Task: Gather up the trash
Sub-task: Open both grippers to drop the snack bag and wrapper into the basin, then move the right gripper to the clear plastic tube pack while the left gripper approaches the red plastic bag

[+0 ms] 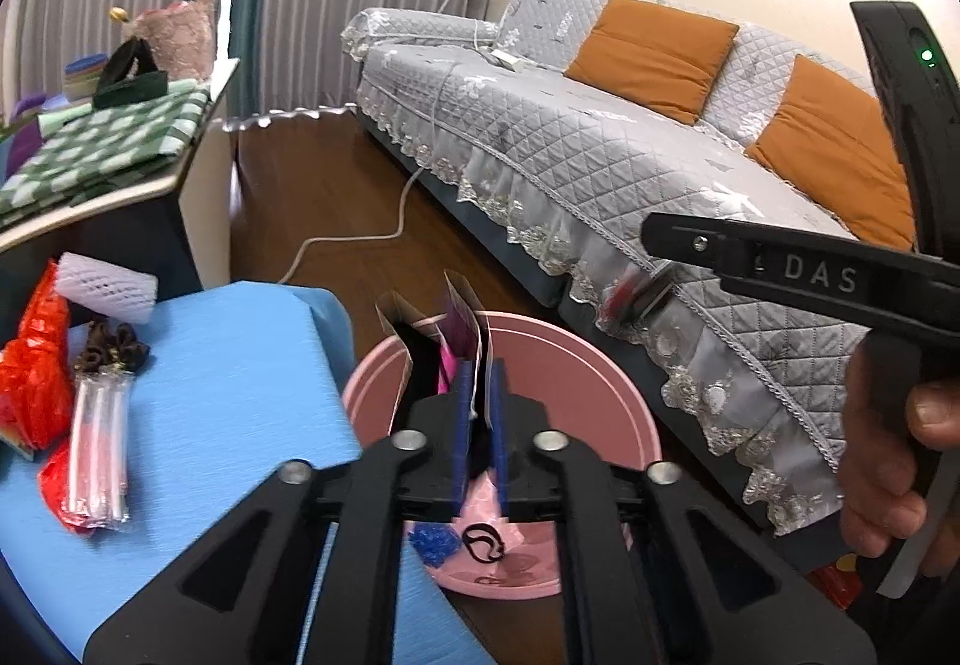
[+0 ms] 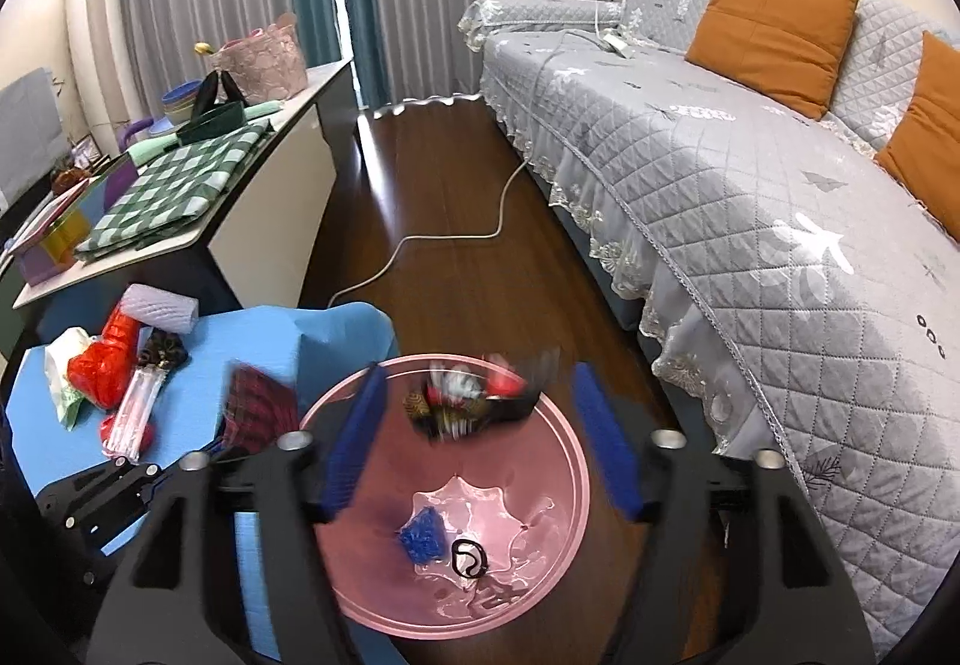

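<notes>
Sofa: long couch under a quilted grey cover with a lace hem (image 2: 750, 185), running along the right side of the room; orange cushions (image 2: 774, 29) lean against its back.
Floor: dark brown wood (image 2: 444, 221), with a white cable (image 2: 456, 236) trailing across it from the sofa.
Sideboard: white-topped cabinet (image 2: 252, 221) at the left, carrying a folded green checked cloth (image 2: 174, 185).
Table: low surface covered in blue paper (image 1: 228, 401), beside the bin.
Bin: round pink plastic basin (image 2: 564, 521) on the floor between table and sofa; a blue crumpled scrap (image 2: 423, 536) and a black loop (image 2: 468, 554) lie at its bottom.
Right gripper: (image 2: 480, 443) black frame with blue pads, jaws standing wide over the bin with nothing pressed between them; a blurred dark wrapper with red and white bits (image 2: 474, 401) is in the air just beyond the pads, above the basin.
Left gripper: (image 1: 480, 419) jaws narrow, nearly together, with a white-and-pink opened packet (image 1: 456, 347) between the pads over the near rim of the bin; whether the pads press on it I cannot tell.
Hand: a person's hand (image 1: 888, 461) grips the right tool's handle at the edge of the left view.
Trash on table: red plastic bag (image 1: 36, 383), white foam net sleeve (image 1: 108, 287), clear wrapped sticks with a brown bow (image 1: 102, 425).
</notes>
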Tool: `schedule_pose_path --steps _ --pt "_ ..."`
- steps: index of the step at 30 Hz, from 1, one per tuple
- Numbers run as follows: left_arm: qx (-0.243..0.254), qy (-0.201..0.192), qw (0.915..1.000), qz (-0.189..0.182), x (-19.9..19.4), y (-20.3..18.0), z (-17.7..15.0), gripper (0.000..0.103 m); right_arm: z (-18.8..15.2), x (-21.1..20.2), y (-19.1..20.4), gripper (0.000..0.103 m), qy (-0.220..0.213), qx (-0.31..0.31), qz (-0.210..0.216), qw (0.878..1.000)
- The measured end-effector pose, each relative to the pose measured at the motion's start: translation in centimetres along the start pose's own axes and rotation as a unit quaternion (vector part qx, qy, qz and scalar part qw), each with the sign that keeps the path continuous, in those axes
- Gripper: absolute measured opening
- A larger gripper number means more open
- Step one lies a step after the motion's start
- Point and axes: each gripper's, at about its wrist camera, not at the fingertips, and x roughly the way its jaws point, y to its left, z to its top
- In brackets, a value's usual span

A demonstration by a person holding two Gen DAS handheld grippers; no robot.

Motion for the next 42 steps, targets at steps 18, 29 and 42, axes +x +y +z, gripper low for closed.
schedule_pose_path --steps 18,29,42 --pt "-0.028 -0.001 0.9989 0.039 -4.9 3.9 -2.1 0.012 0.7 -0.8 2.6 0.067 -0.007 0.0 0.026 1.0" --pt "-0.045 -0.017 0.9953 0.084 -10.9 9.0 -3.9 0.012 0.6 -2.8 8.3 0.061 -0.026 -0.017 0.077 0.996" --pt "-0.112 -0.018 0.9825 0.148 -14.2 17.3 -8.3 0.012 -0.9 -2.1 15.9 0.047 -0.011 -0.06 0.142 0.988"
